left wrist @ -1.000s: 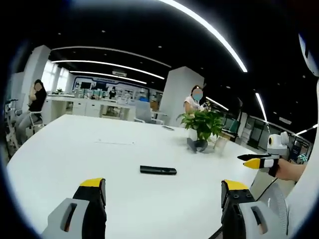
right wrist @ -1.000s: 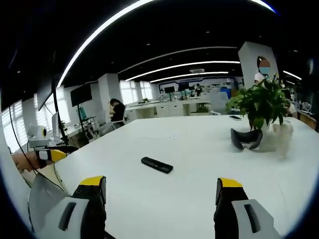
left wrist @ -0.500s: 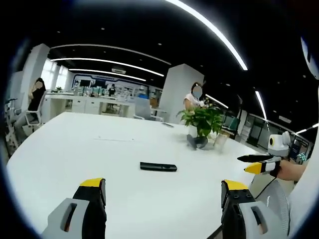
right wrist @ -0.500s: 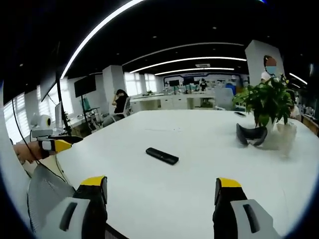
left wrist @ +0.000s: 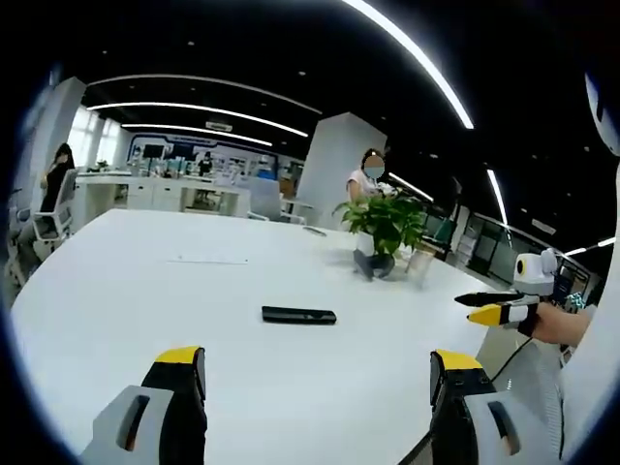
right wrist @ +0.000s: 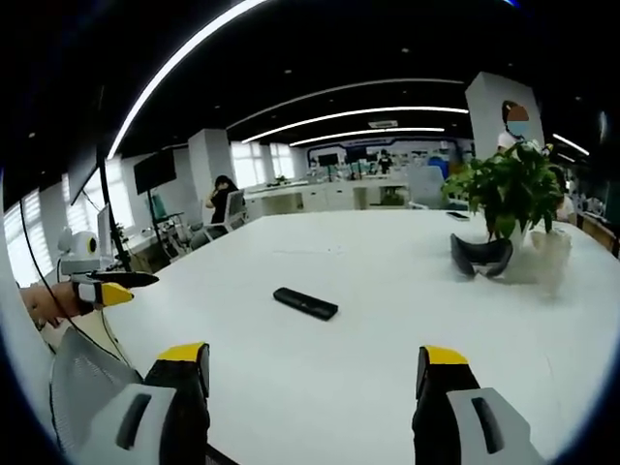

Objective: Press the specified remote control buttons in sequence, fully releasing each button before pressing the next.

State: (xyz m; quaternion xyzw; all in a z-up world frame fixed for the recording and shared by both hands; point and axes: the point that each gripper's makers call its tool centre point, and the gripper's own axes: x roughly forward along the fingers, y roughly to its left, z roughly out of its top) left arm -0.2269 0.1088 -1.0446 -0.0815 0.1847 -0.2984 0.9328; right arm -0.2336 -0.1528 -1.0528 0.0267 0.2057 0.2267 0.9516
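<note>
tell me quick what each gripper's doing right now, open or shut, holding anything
Left gripper: open, holding nothing, held short of the remote control on the white table.
Right gripper: open, holding nothing, also short of the remote.

Remote (left wrist: 298,315) is showing plain black, near the middle of the white table (left wrist: 116,310). Both grippers, left gripper (left wrist: 315,373) & right gripper (right wrist: 315,373), are showing yellow tips, black pads, grey bodies. Plant (right wrist: 509,189) is showing green, towards table's far edge.
</note>
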